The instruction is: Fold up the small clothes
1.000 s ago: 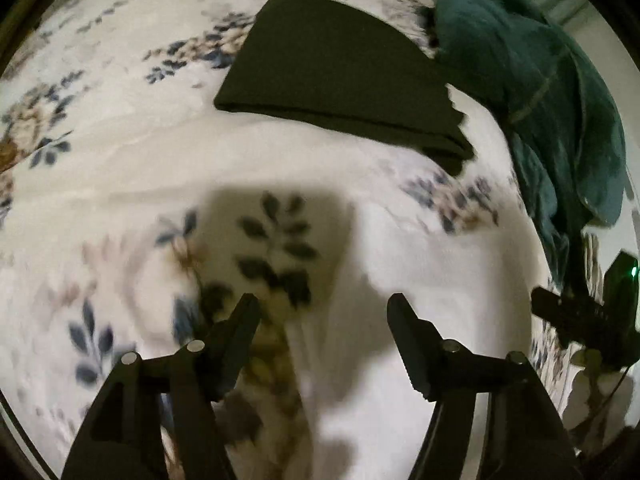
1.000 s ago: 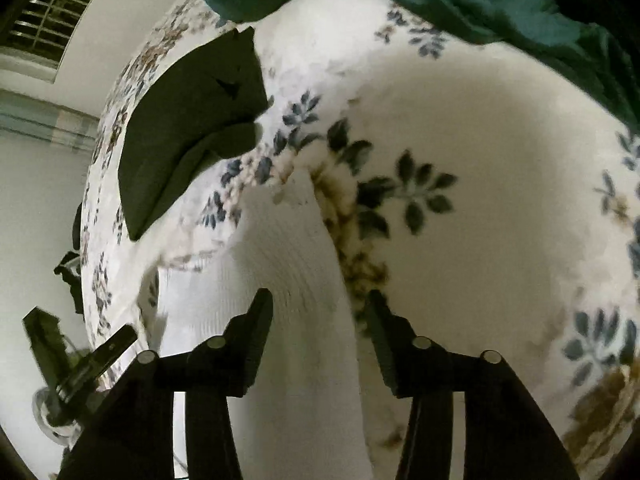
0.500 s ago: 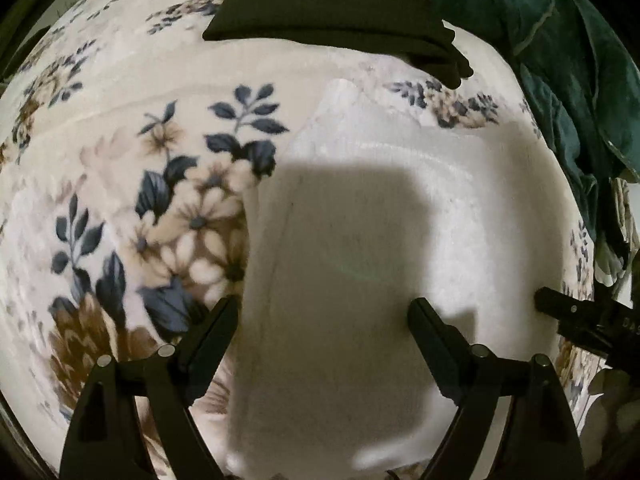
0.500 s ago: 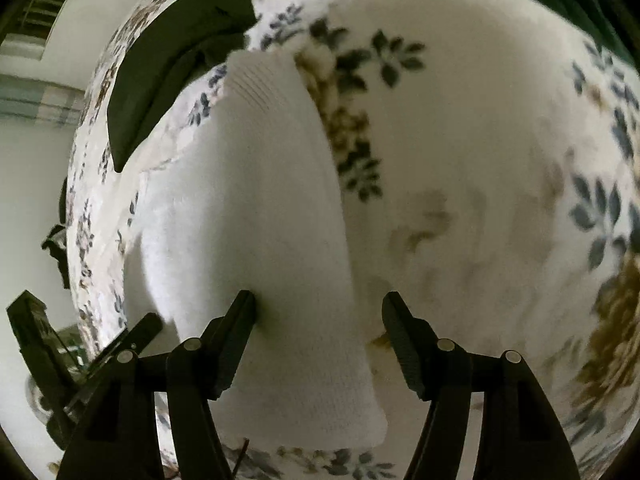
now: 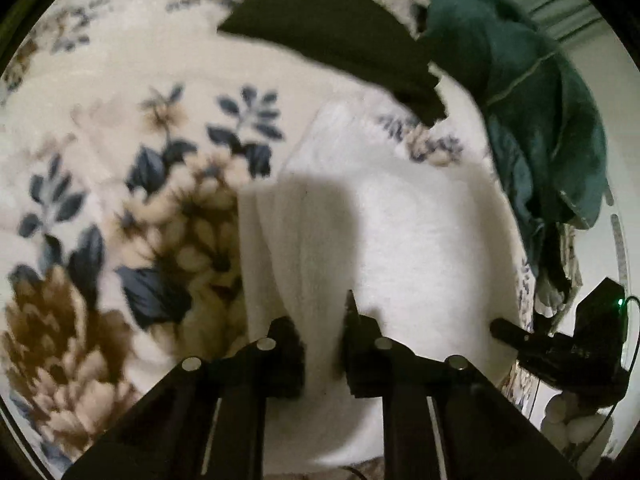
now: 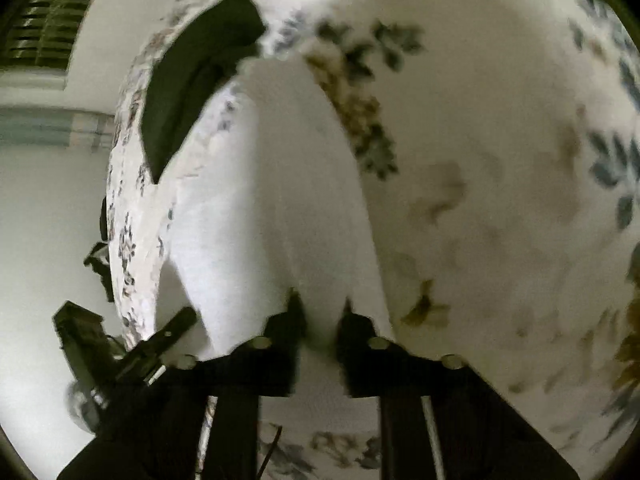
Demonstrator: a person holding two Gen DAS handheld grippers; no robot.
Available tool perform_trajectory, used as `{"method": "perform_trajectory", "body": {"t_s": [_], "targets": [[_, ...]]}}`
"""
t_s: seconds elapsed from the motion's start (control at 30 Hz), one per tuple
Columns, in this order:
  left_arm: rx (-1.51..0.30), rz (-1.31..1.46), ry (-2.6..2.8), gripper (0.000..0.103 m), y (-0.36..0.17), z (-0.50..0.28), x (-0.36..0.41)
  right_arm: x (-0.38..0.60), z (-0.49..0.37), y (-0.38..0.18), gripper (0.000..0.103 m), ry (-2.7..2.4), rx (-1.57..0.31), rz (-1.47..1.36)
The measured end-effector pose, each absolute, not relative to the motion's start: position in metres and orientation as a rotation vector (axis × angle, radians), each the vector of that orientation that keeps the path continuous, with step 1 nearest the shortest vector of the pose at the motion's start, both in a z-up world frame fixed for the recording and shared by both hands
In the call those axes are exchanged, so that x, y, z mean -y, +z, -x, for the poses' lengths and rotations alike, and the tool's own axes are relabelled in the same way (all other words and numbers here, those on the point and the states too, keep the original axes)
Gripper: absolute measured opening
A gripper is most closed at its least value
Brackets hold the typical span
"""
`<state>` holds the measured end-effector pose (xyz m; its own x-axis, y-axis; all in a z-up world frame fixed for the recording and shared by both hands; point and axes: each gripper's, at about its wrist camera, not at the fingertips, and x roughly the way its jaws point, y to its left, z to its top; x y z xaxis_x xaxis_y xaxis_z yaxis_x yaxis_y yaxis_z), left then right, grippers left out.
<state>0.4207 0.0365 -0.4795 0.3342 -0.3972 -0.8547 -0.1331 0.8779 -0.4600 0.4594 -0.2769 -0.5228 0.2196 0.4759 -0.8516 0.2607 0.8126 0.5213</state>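
— So, where is your white garment (image 5: 400, 220)?
— Spread on the floral blanket (image 5: 100, 128), near you; a folded dark cloth (image 5: 340, 36) lies beyond it and a teal garment (image 5: 540, 120) far right.
— And the grippers?
— Your left gripper (image 5: 323, 336) and right gripper (image 6: 322, 328) are each closing, pinching the white fabric's near edge.

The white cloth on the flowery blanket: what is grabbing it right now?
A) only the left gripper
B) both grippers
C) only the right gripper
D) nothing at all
B: the left gripper and the right gripper each have their jaws closing on a bunched edge of the white cloth, pinching it between the fingers above the flowery blanket.
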Motion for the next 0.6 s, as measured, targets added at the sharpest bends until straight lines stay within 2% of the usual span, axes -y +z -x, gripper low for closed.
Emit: {"method": "perform_trajectory", "body": {"t_s": [0.07,0.13,0.23,0.27,0.3,0.33,0.37,0.53,0.57,0.6], "targets": [[-1.245,0.504,-0.176,0.011,-0.484,-0.415,-0.046,0.28,-0.459,-0.514,0.011,0.13,-1.35,-0.622],[-1.297,0.539,-0.136,0.011,-0.503,-0.413,-0.056,0.283,-0.463,-0.528,0.009,0.114,-1.406,-0.61],[-1.364,0.56,-0.172,0.017,-0.505,-0.418,-0.055,0.279,-0.473,-0.541,0.014,0.147,-1.501,-0.592],[-1.354,0.556,-0.185,0.031,-0.497,-0.422,-0.053,0.279,-0.476,-0.537,0.019,0.161,-1.493,-0.594],[-1.344,0.548,-0.201,0.04,-0.49,-0.43,-0.051,0.282,-0.483,-0.529,0.033,0.17,-1.48,-0.591],[-1.323,0.547,-0.224,0.057,-0.482,-0.442,-0.05,0.283,-0.488,-0.523,0.045,0.165,-1.463,-0.583],[-1.301,0.547,-0.234,0.065,-0.479,-0.452,-0.049,0.285,-0.495,-0.517,0.047,0.154,-1.431,-0.571],[-1.332,0.509,-0.236,0.063,-0.503,-0.535,-0.038,0.284,-0.56,-0.521,0.048,0.142,-1.381,-0.538],[-1.335,0.495,-0.244,0.049,-0.509,-0.549,-0.034,0.28,-0.573,-0.526,0.048,0.146,-1.39,-0.52],[-1.323,0.469,-0.243,0.022,-0.51,-0.558,-0.034,0.274,-0.586,-0.53,0.047,0.156,-1.388,-0.488]]}}
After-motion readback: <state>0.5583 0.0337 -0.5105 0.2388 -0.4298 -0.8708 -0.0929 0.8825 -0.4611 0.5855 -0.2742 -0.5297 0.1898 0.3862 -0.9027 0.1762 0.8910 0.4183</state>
